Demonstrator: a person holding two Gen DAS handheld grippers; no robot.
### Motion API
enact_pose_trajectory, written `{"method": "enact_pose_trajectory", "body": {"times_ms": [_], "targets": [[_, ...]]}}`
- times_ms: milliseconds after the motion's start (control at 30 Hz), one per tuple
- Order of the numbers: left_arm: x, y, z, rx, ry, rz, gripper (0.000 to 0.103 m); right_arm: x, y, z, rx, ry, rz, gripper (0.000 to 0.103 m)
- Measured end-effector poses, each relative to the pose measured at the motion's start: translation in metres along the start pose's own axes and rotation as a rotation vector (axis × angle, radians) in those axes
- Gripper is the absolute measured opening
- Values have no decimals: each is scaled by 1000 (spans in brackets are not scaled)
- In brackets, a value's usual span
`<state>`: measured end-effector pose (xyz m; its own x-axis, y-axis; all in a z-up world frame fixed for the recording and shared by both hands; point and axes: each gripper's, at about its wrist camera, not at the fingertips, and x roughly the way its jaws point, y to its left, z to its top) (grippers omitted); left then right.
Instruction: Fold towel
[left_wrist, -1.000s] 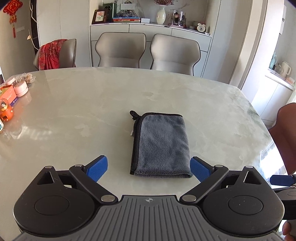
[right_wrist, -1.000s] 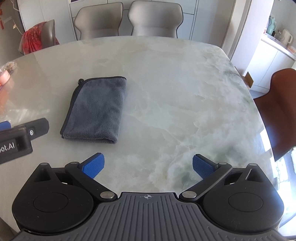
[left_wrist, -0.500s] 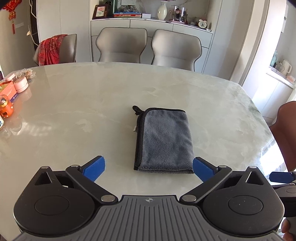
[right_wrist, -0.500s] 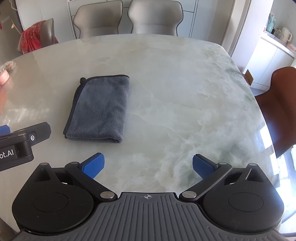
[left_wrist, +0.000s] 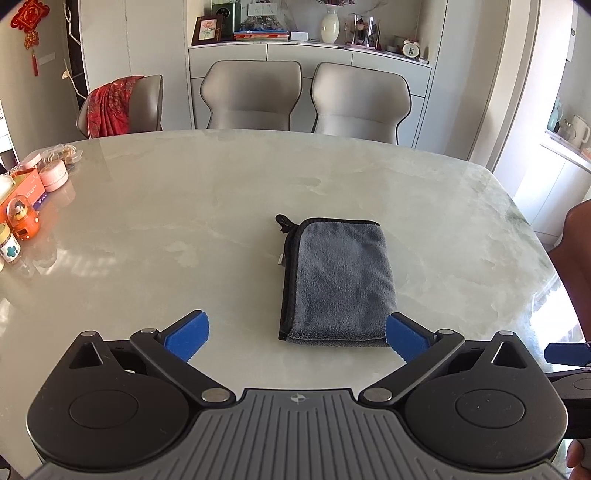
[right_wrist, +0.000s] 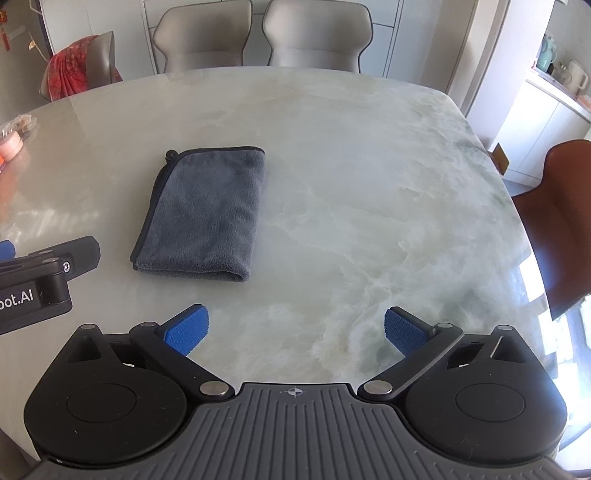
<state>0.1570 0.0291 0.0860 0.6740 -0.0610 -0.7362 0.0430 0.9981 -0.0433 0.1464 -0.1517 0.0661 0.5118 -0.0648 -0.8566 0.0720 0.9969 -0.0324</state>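
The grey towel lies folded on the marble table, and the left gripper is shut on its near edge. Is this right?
Not quite. The left wrist view shows the left gripper open, holding nothing. The grey towel does lie folded on the marble table.

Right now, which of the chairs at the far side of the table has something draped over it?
The leftmost chair, at the table's far left: a red patterned cloth hangs over its back. The two grey chairs beside it are bare.
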Motion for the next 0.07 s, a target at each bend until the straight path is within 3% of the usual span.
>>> {"method": "enact_pose_trajectory", "body": {"times_ms": [67], "targets": [[0,0,0,-1,1,-11,103,0,1,0,0,-1,0,103]]}}
